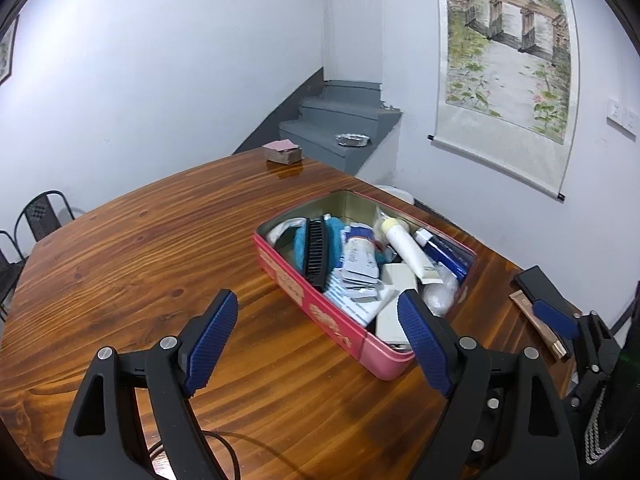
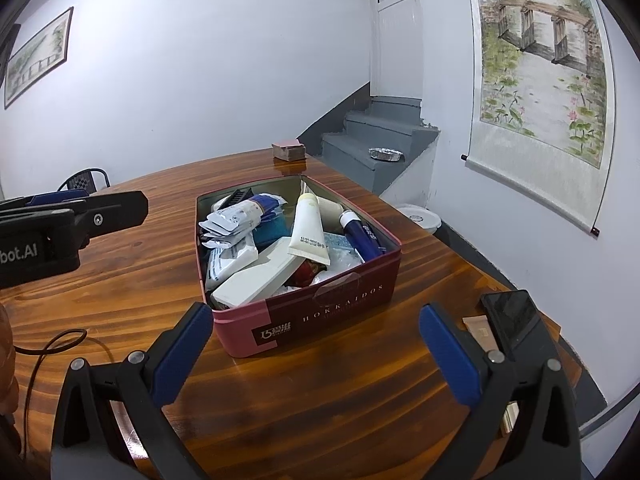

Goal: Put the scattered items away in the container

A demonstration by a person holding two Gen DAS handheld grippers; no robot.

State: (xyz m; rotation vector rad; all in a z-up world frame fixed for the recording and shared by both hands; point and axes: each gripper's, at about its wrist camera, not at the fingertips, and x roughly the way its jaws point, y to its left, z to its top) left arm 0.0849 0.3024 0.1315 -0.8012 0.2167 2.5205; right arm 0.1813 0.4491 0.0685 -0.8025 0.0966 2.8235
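A pink and maroon tin (image 1: 320, 312) (image 2: 320, 320) stands open on the wooden table, filled with a black comb (image 1: 316, 252), a white tube (image 2: 308, 228), a blue tube (image 2: 362, 236), sachets and a white box. Outside it, to the right, a beige tube (image 2: 480, 332) lies beside a black phone (image 2: 516, 320). My left gripper (image 1: 318, 340) is open at the tin's near left corner, with nothing held. The open right gripper (image 2: 316, 356) faces the tin's short end, its right finger next to the beige tube and phone.
A stack of cards (image 1: 282, 152) sits at the table's far edge. A thin black cord (image 2: 52, 348) loops on the wood at the left. Chairs (image 1: 40, 216) stand past the left edge. Grey steps with a foil tray (image 1: 352, 140) lie behind, and the table's right edge runs close to the phone.
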